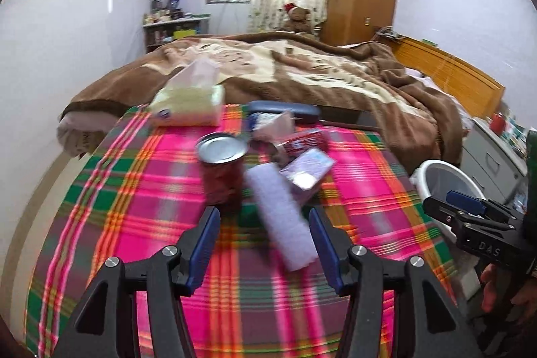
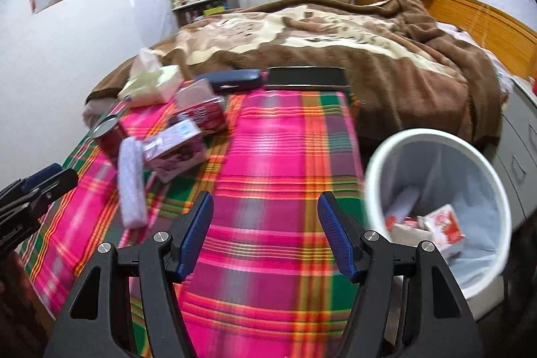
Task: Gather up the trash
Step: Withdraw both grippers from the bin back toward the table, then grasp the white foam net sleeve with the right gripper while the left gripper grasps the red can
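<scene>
Trash lies on a pink plaid cloth [image 1: 141, 207]. A pale lilac long pack [image 1: 278, 217] rests flat on it, its near end between the fingers of my open left gripper [image 1: 265, 234]; no pad presses on it. Just beyond stand a red can with a silver lid [image 1: 223, 170], a purple box [image 1: 307, 168] and a red box [image 1: 305, 140]. My right gripper [image 2: 265, 223] hovers open and empty over bare cloth [image 2: 278, 156], left of a white bin [image 2: 436, 133] that holds red and white cartons [image 2: 443, 228]. The lilac pack [image 2: 131, 187] and can [image 2: 107, 136] show at its left.
A tissue pack [image 1: 188, 106], a dark blue case [image 1: 285, 111] and a flat black object [image 2: 305, 78] lie at the cloth's far edge. Behind is a bed with a brown blanket [image 1: 302, 69]. The bin [image 1: 436, 163] stands off the cloth's right side, near grey drawers [image 1: 493, 156].
</scene>
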`<state>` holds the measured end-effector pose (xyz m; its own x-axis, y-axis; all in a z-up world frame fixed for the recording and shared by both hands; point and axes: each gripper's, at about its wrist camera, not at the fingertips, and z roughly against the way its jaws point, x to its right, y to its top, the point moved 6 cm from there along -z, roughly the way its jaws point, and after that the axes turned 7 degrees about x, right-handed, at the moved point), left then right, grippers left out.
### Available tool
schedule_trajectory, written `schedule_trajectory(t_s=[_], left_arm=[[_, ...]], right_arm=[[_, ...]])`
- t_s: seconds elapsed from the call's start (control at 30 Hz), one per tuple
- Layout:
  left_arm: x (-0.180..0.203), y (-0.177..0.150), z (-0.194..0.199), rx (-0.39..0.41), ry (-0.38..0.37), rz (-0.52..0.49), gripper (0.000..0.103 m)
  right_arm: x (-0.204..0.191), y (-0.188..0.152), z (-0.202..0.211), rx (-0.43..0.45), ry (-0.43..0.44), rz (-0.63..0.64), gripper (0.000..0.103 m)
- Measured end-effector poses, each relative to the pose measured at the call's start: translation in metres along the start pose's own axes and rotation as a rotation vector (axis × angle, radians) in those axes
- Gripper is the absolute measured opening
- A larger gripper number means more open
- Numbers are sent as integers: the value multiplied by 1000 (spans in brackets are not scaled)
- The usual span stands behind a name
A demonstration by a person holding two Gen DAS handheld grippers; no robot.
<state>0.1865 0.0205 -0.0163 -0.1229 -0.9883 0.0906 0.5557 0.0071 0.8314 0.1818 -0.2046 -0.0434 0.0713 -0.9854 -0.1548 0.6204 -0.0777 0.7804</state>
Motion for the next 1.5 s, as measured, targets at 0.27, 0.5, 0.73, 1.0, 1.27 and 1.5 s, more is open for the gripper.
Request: schedule_trajectory(t_s=[0.27, 0.5, 0.73, 1.0, 1.27, 1.5], left_arm=[[-43, -7, -6, -10, 30, 55, 55], [-64, -9, -19, -35, 31, 60, 55], [-71, -7, -35, -51, 8, 72, 55], [-68, 0, -60, -68, -44, 79, 58], [-55, 11, -87, -74, -90, 71, 66], [-44, 15, -110, -92, -79, 30, 66]], right_arm=[[-50, -7, -14, -31, 120, 37, 66], [-94, -15, -35, -68, 205, 118, 66], [-111, -24, -61, -134, 222, 142, 66], [-108, -25, -63, -137, 221, 141, 27], [-85, -17, -61, -106, 140, 86, 20], [-76, -19, -61, -110, 118, 78, 20]])
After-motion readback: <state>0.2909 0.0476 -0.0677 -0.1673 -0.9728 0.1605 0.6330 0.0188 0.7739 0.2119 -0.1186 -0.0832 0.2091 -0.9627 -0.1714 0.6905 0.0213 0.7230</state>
